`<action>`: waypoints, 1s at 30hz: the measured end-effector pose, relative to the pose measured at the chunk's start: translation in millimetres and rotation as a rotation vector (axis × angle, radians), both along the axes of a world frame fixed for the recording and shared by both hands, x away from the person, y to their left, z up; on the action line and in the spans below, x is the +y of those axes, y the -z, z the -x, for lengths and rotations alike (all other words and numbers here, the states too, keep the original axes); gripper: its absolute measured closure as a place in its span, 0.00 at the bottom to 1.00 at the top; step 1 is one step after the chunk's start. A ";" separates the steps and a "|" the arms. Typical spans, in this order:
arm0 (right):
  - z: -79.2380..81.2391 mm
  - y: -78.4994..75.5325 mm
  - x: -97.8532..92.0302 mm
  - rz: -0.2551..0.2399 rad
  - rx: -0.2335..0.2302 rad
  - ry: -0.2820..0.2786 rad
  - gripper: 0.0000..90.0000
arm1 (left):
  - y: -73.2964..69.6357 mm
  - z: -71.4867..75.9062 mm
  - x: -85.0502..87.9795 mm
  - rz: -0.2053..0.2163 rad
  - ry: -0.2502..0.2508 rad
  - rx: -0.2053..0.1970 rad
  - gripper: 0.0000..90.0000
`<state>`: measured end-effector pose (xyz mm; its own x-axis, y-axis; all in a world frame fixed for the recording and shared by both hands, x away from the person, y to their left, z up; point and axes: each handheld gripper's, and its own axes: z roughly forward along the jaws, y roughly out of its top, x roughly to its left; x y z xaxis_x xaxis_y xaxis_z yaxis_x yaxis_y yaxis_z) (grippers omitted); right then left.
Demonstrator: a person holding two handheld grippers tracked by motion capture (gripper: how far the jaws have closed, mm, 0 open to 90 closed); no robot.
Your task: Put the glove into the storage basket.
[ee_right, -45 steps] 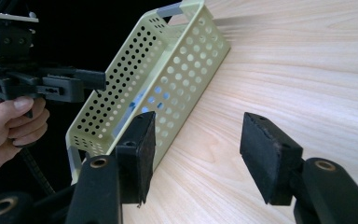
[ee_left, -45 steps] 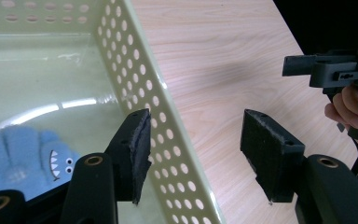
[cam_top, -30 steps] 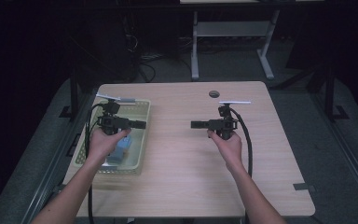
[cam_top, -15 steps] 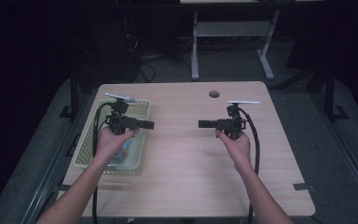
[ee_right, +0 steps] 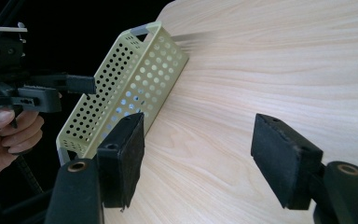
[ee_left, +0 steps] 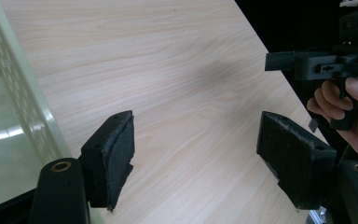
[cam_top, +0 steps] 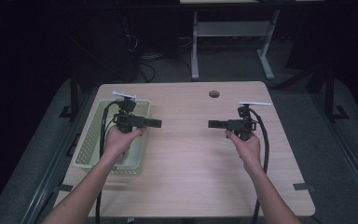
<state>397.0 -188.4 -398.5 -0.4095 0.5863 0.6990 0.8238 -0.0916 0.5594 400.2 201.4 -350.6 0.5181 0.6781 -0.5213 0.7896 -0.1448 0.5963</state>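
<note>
Perforated plastic basket on worktop: likely light, stiff, thin-walled; grip rim. Left hand-held gripper, right hand-held gripper: jaws just opening, wide, nothing between.

The left gripper had just been opening, nothing between its jaws; basket at nine o'clock, right gripper at two.

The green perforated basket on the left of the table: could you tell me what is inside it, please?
In the basket, the far part of the floor looks bare. The left hand and left gripper cover its near part, so anything there is hidden.
</note>
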 end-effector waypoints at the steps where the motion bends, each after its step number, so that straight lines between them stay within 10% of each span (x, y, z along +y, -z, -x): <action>1: 0.3 0.7 -1.9 0.002 -0.002 0.000 0.38 | 0.6 -0.2 -1.2 -0.002 0.003 -0.001 0.30; 30: 23.5 18.6 -42.6 0.015 0.023 0.039 0.34 | 0.9 18.9 -55.8 -0.038 0.127 -0.058 0.28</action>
<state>373.5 -231.0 -417.0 -0.3701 0.6120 0.6989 0.8324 -0.1155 0.5420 381.3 145.7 -351.5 0.6298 0.6237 -0.4630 0.7275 -0.2648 0.6329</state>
